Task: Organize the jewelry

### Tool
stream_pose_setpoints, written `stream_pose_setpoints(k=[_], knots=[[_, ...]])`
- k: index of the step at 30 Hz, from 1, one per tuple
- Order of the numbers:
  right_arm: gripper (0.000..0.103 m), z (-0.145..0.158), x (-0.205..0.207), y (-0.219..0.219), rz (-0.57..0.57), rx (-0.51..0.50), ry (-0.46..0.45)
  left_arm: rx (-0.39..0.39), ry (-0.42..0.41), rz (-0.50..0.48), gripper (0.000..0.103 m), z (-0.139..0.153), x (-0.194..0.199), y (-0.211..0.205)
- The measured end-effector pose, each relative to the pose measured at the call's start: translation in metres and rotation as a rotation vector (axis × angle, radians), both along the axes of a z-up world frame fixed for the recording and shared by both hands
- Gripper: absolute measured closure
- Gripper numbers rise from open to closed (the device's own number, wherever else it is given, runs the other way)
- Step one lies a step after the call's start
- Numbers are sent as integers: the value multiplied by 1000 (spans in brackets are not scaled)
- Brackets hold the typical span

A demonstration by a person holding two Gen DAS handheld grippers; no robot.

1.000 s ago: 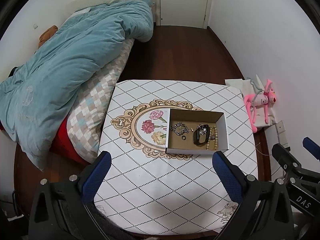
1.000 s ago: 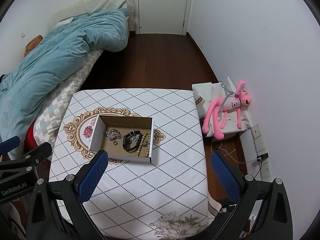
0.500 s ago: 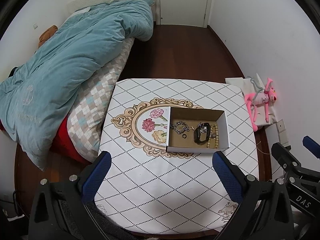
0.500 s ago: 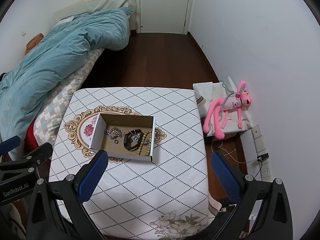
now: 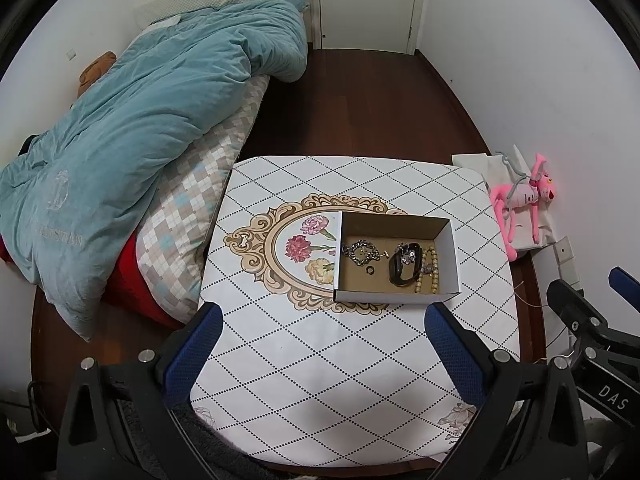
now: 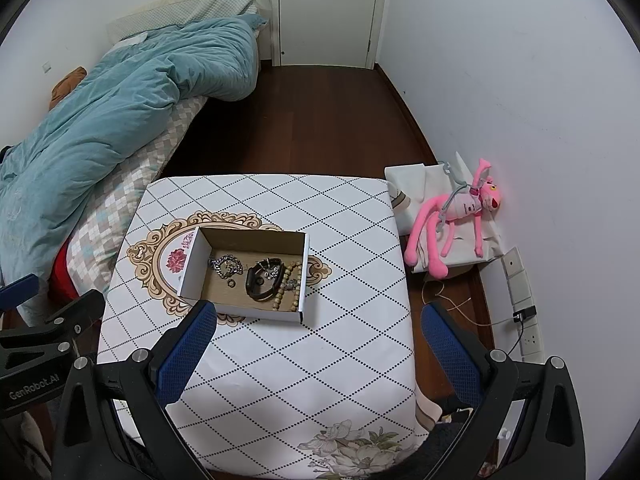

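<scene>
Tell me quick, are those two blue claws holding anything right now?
Left gripper: open, holding nothing, above the table short of the box.
Right gripper: open, holding nothing, also above the table.

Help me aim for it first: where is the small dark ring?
In the left wrist view, the small dark ring lies loose on the cardboard box floor, just below the silver chain bracelet and left of the black band.
</scene>
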State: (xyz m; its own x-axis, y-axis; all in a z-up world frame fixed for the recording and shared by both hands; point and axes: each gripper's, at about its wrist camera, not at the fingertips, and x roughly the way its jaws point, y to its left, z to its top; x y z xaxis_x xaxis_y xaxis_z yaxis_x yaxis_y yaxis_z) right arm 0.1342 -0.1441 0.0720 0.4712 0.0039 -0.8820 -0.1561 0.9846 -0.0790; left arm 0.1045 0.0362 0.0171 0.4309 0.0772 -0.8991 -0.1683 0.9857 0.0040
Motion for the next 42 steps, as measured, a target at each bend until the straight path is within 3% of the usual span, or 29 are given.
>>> stream_pose_setpoints(k=[42], knots=[[0,1,-1,-1,-1,-3,5,-3,10,-15,0,-2,-2,-2]])
